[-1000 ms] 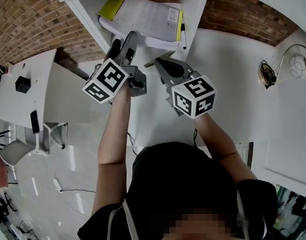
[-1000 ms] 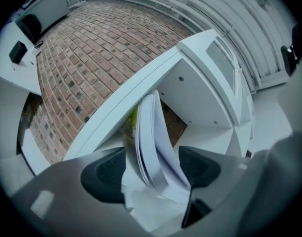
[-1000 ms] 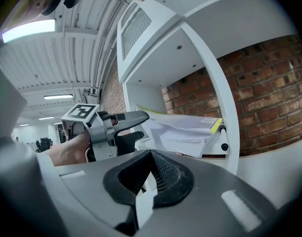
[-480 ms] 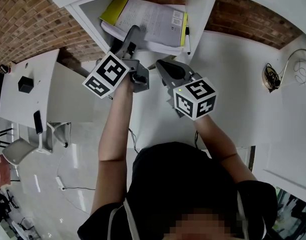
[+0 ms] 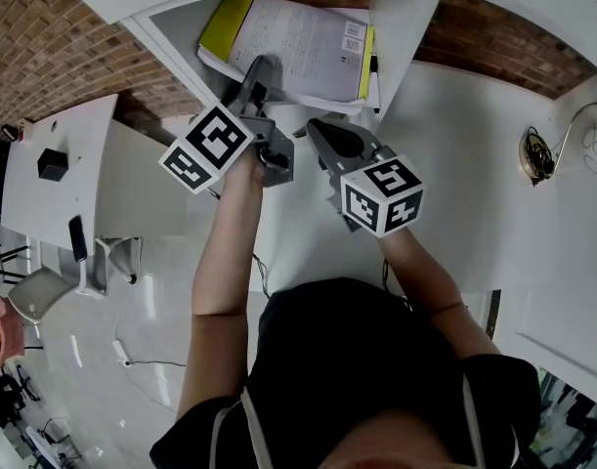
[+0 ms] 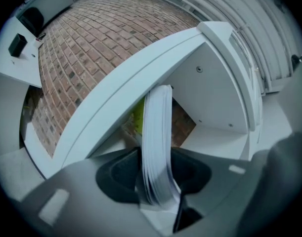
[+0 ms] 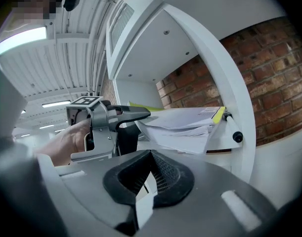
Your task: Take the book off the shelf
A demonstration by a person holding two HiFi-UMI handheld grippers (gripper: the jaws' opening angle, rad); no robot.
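Item one, the left gripper (image 5: 257, 74): held level at the mouth of the white shelf (image 5: 404, 27). Its jaws have just been closing and are clamped on the near page edge of the book (image 5: 298, 37), a yellow-covered volume with white pages that lies flat inside the shelf compartment. Item two, the right gripper (image 5: 316, 127): just beside the left one, short of the shelf and over the white counter (image 5: 454, 164), jaws pressed together with nothing between them. Item three, a black pen (image 7: 231, 127): against the compartment's right wall, just beside the book.
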